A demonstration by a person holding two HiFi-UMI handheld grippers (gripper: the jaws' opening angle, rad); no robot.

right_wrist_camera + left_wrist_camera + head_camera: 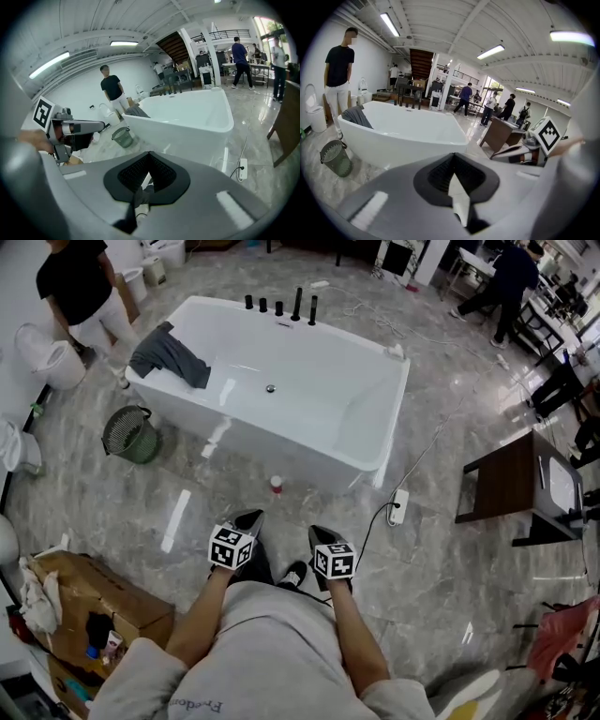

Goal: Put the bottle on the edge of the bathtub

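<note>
not started: the small red-capped bottle (276, 485) stands on the grey marble floor (441, 549) beside the white oval bathtub (281, 444). your left tongs (249, 517) and right tongs (318, 532) are closed, empty. pickup and placement remain.

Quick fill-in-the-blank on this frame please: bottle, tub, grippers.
1. The bottle stands on the ___, just outside the bathtub.
2. The wastebasket next to the bathtub is ___ in colour.
3. The left gripper and the right gripper are both ___, with nothing held.

Missing words: floor; green; shut
</note>
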